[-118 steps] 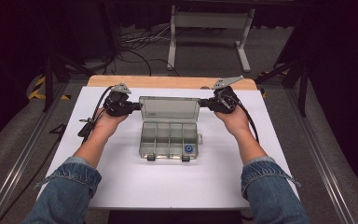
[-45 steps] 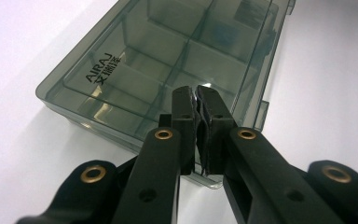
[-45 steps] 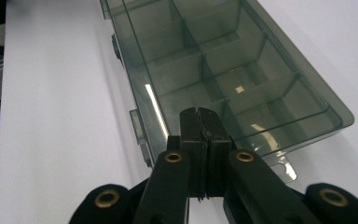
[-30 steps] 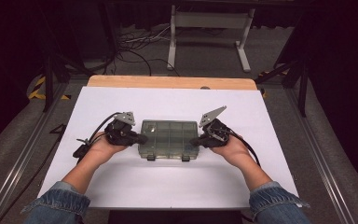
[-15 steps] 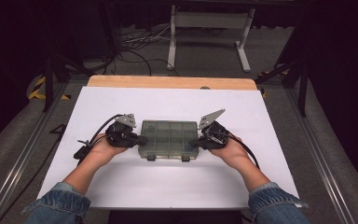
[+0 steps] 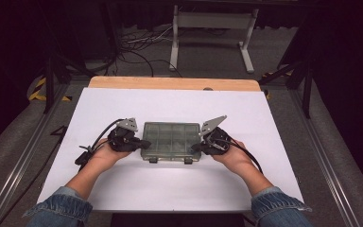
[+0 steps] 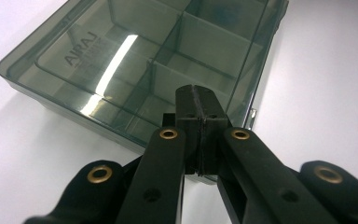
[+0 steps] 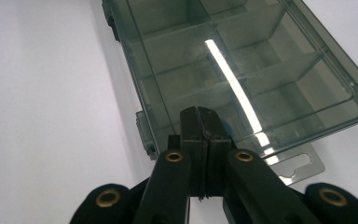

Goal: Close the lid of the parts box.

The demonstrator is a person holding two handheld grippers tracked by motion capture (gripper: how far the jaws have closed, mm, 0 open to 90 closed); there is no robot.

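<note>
A smoky clear compartment box (image 6: 172, 138) lies flat with its lid down on the white table top (image 6: 170, 106). My left gripper (image 6: 144, 143) is shut, its tips touching the box's left end. My right gripper (image 6: 196, 146) is shut at the box's right end. In the left gripper view the closed jaws (image 7: 198, 95) rest over the lid's edge of the box (image 7: 121, 60), with nothing between them. Seen from the right gripper view, the closed jaws (image 8: 198, 116) sit over the corner of the box (image 8: 242, 60), beside a latch (image 8: 144, 135) and a hang tab (image 8: 300, 165).
The box's two front latches (image 6: 152, 160) face the person. A wooden strip (image 6: 172, 83) edges the table's far side. Beyond it stand a metal frame (image 6: 212, 21) and floor cables (image 6: 137, 47). White surface lies bare all around the box.
The box's lid, upright 3.9 s ago, is now down. Box and both grippers have come nearer the front edge. Over the last second the hands barely shifted.
</note>
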